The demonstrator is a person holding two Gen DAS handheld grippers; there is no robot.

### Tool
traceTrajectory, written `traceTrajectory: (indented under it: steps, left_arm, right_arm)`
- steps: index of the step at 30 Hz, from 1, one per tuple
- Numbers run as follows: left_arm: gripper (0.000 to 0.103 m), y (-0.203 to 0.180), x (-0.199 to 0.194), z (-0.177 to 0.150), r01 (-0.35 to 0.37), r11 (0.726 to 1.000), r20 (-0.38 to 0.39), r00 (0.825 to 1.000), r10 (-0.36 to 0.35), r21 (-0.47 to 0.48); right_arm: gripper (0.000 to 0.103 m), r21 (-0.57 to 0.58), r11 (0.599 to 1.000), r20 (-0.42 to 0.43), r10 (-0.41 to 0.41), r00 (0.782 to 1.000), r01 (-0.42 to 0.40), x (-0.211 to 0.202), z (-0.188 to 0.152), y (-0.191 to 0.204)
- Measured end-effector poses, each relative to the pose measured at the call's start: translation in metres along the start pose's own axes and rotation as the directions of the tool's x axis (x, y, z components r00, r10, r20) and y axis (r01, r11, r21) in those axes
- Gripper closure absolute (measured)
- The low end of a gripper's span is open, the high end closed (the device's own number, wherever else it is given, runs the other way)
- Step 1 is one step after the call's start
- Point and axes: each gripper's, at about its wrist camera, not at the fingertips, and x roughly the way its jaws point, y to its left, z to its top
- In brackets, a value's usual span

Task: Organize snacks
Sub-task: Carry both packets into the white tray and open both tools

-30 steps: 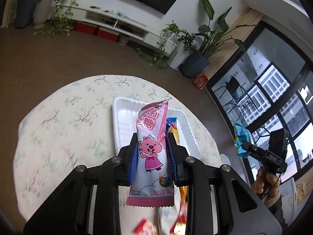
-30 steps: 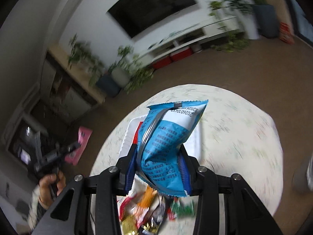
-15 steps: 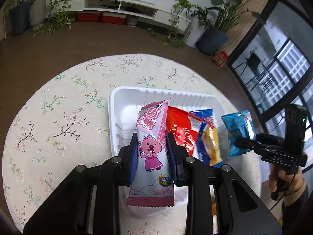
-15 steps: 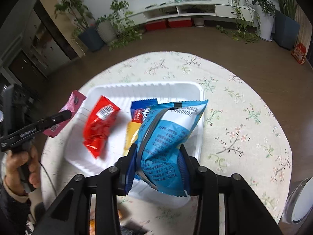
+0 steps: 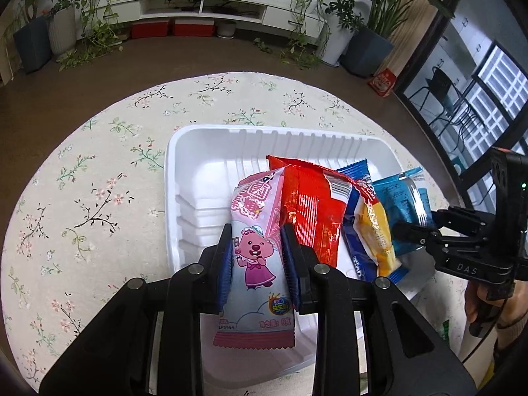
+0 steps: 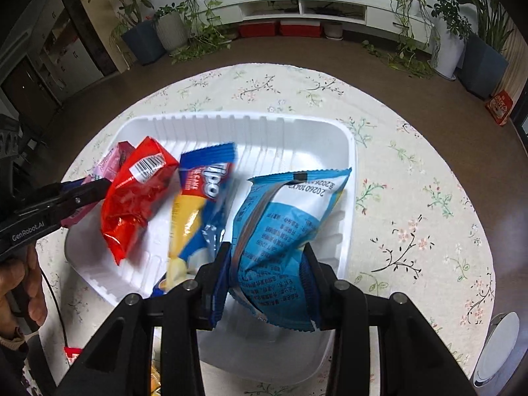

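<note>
Readable text, both wrist views:
- Right gripper [image 5: 409,231] body, seen from the left wrist: "DAS" in pale letters.
- Left gripper [image 6: 99,186] arm, seen from the right wrist: "GenRobot.AI".
- Blue packet [image 6: 283,217]: date code along the top seam, upside down, begins "2026"; remainder uncertain. Small print below too fine to read.
- Pink packet [image 5: 255,247]: large Chinese characters, not legible; a number with "克" near the bottom seam.
- Blue-and-yellow packet [image 6: 204,191]: partial white lettering, blurred.
- Red packet [image 6: 138,191]: barcode label, digits unreadable.

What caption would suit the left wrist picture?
Left gripper holds a pink snack packet over a white tray already holding red and yellow-blue packets.
</note>
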Motion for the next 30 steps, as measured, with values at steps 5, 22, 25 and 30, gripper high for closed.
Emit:
traceTrajectory:
  steps: [5,22,25,30]
  left_arm:
    - [0.076,0.000,0.007,0.000,-0.018,1.000,-0.003,1.000,0.018,-0.006]
    - [0.043,-0.010,-0.014,-0.008,0.005,1.000,0.023,1.000,-0.005,-0.014]
    - [0.033,-0.011,-0.028,-0.013,0.010,1.000,0.041,0.999,-0.009,-0.016]
    - [0.011,-0.018,-0.067,-0.024,0.004,1.000,0.087,0.996,-0.005,0.009]
  right_arm:
    - [0.058,0.003,1.000,0.009,-0.012,1.000,0.012,-0.002,-0.001,0.000]
    - [0.040,-0.041,0.996,0.061,-0.076,0.995,0.079,-0.024,-0.008,0.007]
    - [0.035,-0.039,0.996,0.078,-0.080,0.994,0.084,-0.035,-0.011,0.006]
    - [0.024,0.024,0.999,0.137,-0.036,0.990,0.033,-0.065,-0.018,-0.002]
